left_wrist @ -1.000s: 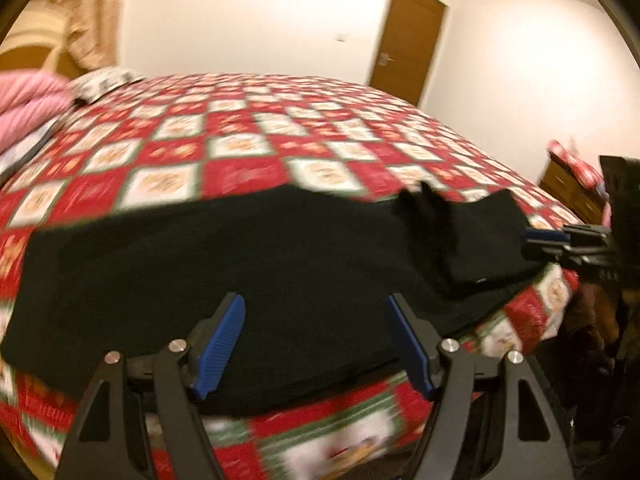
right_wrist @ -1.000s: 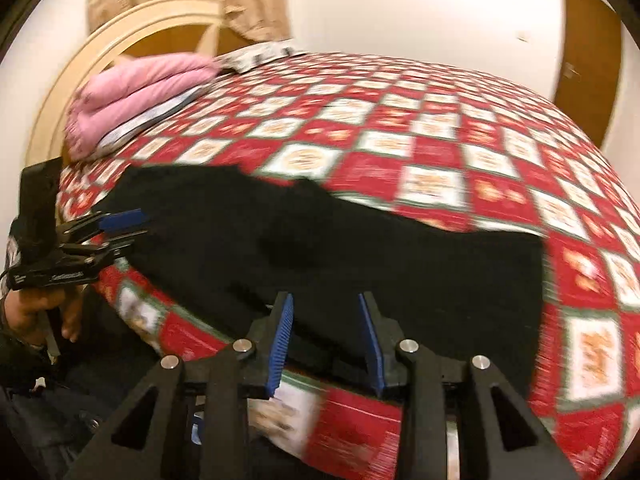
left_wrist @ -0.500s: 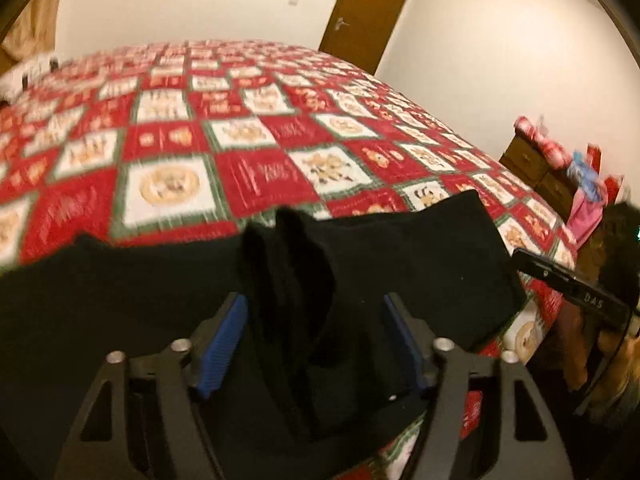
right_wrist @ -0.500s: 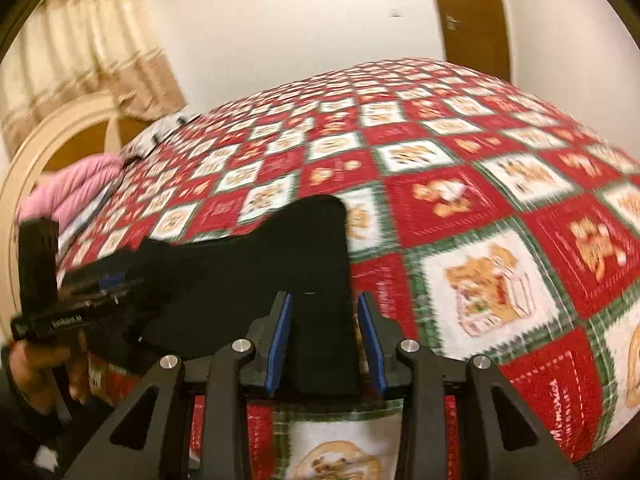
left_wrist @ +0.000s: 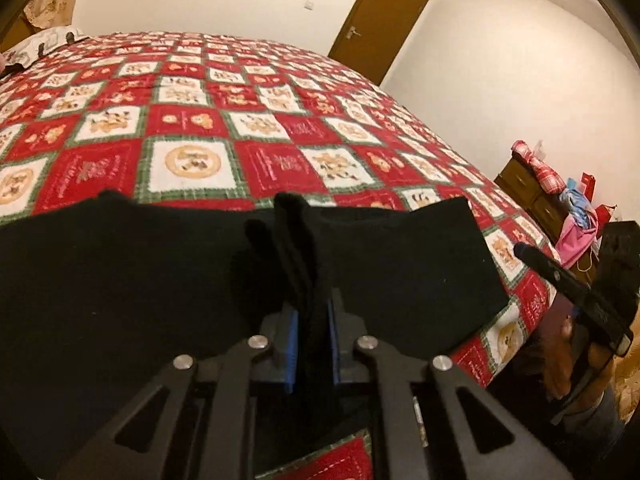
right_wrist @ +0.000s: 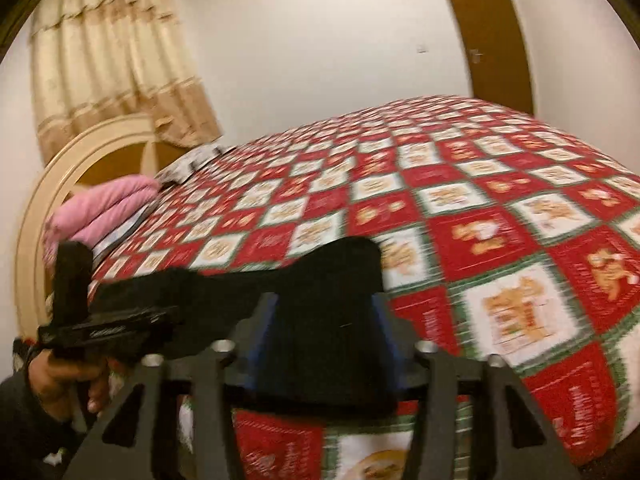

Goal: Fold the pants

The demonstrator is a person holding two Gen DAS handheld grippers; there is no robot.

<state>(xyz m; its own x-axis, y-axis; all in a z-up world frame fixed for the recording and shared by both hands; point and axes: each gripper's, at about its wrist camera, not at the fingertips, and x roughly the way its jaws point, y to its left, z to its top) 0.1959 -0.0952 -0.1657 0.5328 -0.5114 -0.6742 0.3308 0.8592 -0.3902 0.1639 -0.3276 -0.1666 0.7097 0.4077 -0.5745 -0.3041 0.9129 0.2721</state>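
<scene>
The left gripper (left_wrist: 312, 328) has its blue pads pressed tight on a raised fold of the black pants (left_wrist: 120, 280). The right gripper (right_wrist: 324, 336), jaws wide apart, straddles the pants' end at the near bed edge.

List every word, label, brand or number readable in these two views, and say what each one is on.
None can be read.
Red squares of the quilt: pale script-like marks, too small and blurred to read.
Side of the left tongs, seen from the right wrist: a light printed mark, blurred beyond reading.
Side of the right tongs, seen from the left wrist: no legible marking.
Black pants: no label shows.
</scene>
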